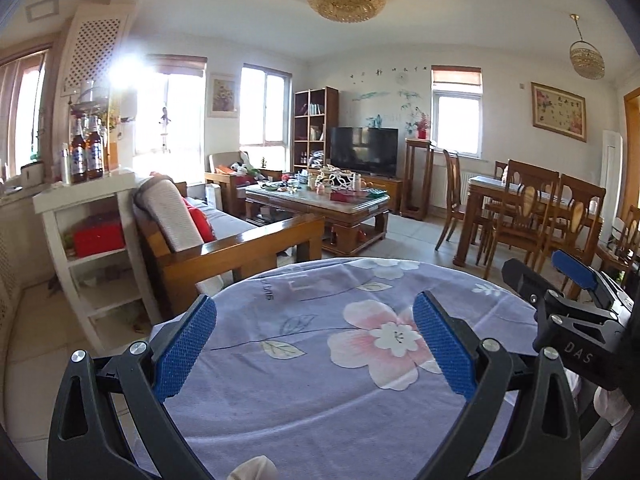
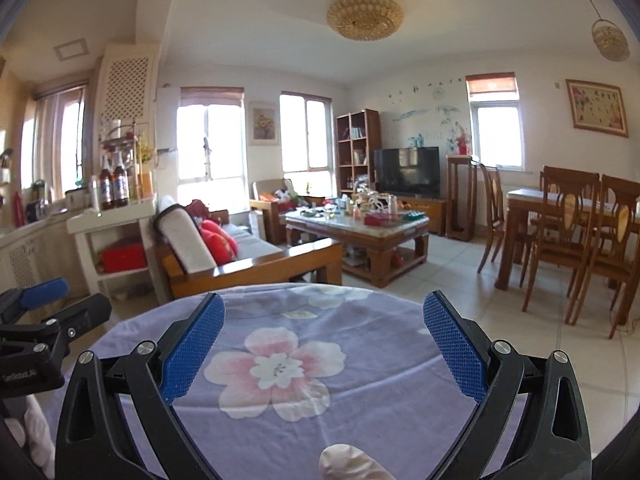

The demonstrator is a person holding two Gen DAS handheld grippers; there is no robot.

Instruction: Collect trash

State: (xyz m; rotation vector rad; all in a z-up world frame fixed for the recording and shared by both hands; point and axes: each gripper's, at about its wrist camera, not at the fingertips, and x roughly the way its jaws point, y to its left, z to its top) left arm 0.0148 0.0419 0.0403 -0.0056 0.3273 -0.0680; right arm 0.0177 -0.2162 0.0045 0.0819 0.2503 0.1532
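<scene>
My left gripper (image 1: 314, 330) stands open above a round table covered by a purple cloth with pink flowers (image 1: 320, 380); nothing lies between its blue pads. My right gripper (image 2: 324, 330) is open too, over the same floral cloth (image 2: 280, 380), empty. Each gripper shows in the other's view: the right gripper (image 1: 568, 280) at the right edge, the left gripper (image 2: 40, 304) at the left edge. No trash shows on the cloth. A cluttered wooden coffee table (image 1: 320, 196) (image 2: 356, 216) stands across the room with several small items on it.
A wooden sofa with red cushions (image 1: 208, 236) sits ahead on the left, beside a white shelf holding bottles (image 1: 86, 156). A dining table with wooden chairs (image 1: 532, 208) is on the right. A TV (image 1: 364, 150) and bookcase stand by the far wall. Tiled floor lies between.
</scene>
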